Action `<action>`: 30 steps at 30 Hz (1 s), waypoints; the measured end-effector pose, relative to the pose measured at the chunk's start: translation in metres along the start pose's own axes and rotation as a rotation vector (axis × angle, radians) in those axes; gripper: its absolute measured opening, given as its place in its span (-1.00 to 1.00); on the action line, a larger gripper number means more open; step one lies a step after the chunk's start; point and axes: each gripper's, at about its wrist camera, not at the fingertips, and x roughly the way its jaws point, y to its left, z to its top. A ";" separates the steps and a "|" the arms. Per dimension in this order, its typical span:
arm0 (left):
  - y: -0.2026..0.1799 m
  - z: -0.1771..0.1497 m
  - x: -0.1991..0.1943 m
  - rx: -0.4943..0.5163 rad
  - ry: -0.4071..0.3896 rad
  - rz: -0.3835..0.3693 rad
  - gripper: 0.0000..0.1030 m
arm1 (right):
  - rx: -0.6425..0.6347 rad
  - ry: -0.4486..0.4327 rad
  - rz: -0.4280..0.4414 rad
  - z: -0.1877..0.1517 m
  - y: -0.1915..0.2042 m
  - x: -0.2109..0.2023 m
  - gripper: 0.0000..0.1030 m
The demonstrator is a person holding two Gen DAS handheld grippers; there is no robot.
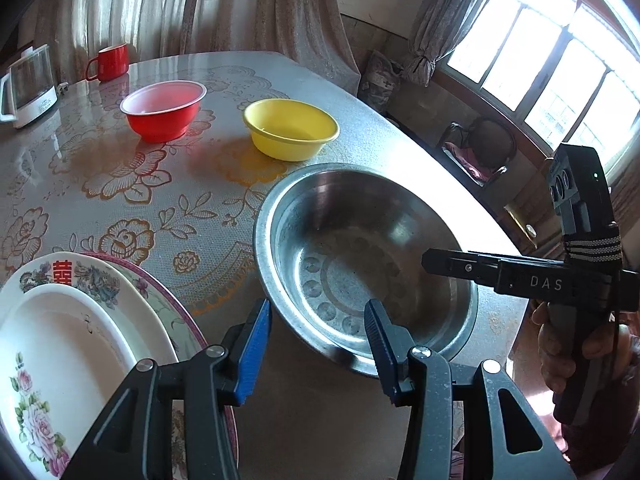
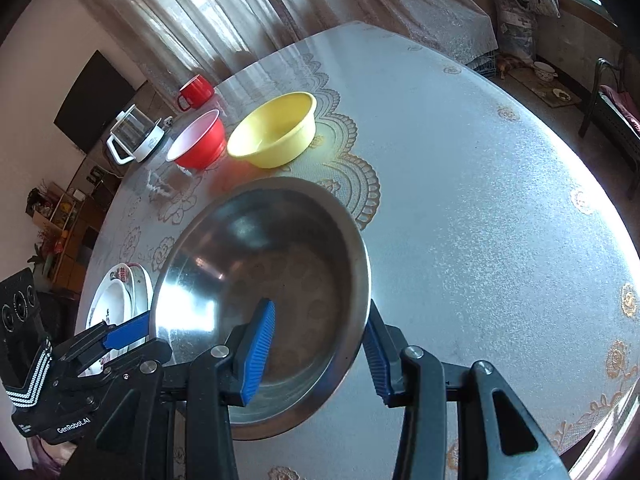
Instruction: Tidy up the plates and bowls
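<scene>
So far my plates (image 1: pixel 60 320) sit stacked near-left on the worktop (image 2: pixel 460 200), while my right fingers (image 2: pixel 320 348) straddle the steel bowl's (image 2: pixel 260 280) near rim, part-open and not yet clamped, left fingers (image 1: pixel 318 346) part-open and empty, red bowl (image 1: pixel 164 110) and yellow bowl (image 1: pixel 291 128) still unnested.

Left wrist cam sits low & close at the near-left rim of the steel bowl (image 1: pixel 360 264), facing down-fwd across the table (image 1: pixel 168 200) twd curtains past it. Right wrist cam hangs right over the bowl's (image 2: pixel 264 280) near-right rim, closer, same downward tilt. Both share the steel bowl, yellow bowl (image 1: pixel 291 128) (image 2: pixel 274 130) & red bowl (image 1: pixel 163 110) (image 2: pixel 198 140) beyond it, plates (image 1: pixel 60 340) (image 2: pixel 116 296) to its left.
</scene>
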 end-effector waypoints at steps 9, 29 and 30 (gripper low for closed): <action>0.014 -0.002 -0.012 -0.042 -0.026 0.027 -0.06 | -0.109 0.090 0.081 -0.001 0.016 0.014 -0.14; 0.050 0.023 -0.022 -0.155 -0.069 0.106 -0.06 | -0.183 0.015 -0.041 0.054 0.013 0.009 -0.15; 0.053 0.025 -0.022 -0.170 -0.072 0.107 -0.06 | -0.176 -0.003 -0.047 0.061 0.012 0.006 -0.16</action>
